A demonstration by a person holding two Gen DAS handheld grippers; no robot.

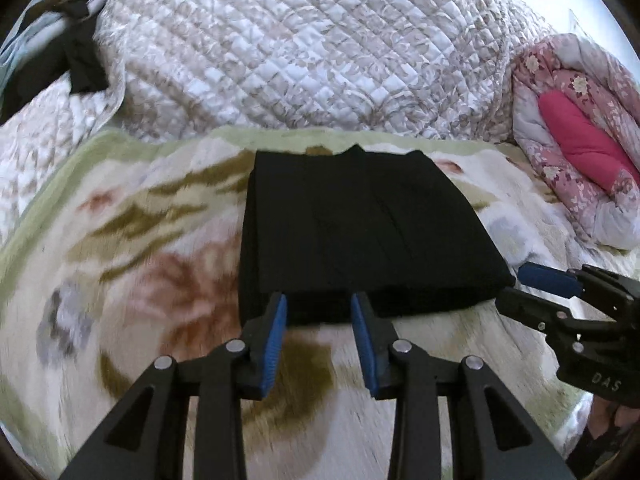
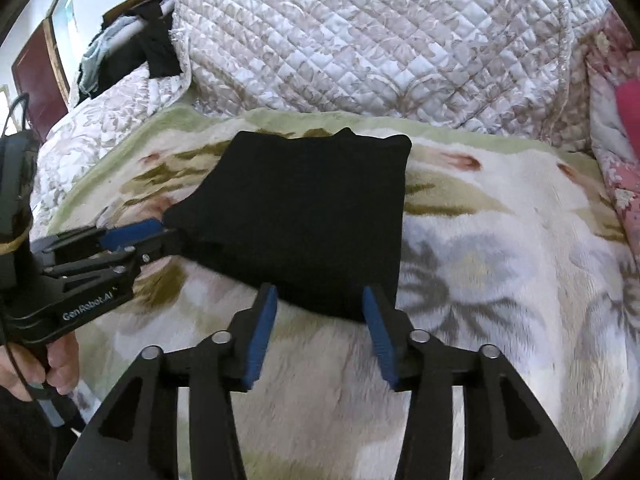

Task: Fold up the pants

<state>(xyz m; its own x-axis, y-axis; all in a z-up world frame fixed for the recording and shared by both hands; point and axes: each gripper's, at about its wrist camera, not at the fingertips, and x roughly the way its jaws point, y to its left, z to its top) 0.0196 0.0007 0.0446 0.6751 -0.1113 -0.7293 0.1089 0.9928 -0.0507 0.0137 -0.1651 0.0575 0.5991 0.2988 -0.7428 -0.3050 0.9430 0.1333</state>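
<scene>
A white quilted coverlet [image 1: 304, 40] is heaped along the far side of the bed, beyond the black pants [image 1: 360, 236]. Under the pants spreads a cream plush blanket [image 1: 120, 280] with a green border and brown and grey flower prints. To the right of the pants, at the blanket's edge, lies a rolled pink floral quilt [image 1: 580, 152]; far off to their left, past the coverlet's corner, dark clothes [image 2: 152, 48] hang in a pile.

The pants themselves lie folded into a flat, thick rectangle near the middle of the blanket, layers stacked, edges fairly square.

The left gripper [image 1: 319, 340] sits at the pants' near left edge, its blue-padded fingers [image 1: 276, 340] spread apart and holding nothing, tips just at the fabric. The right gripper [image 2: 320, 332] is at the pants' near right corner, fingers [image 2: 260, 336] likewise spread and empty, tips right at the cloth's edge. A hand [image 2: 52, 364] grips the left tool's handle.
</scene>
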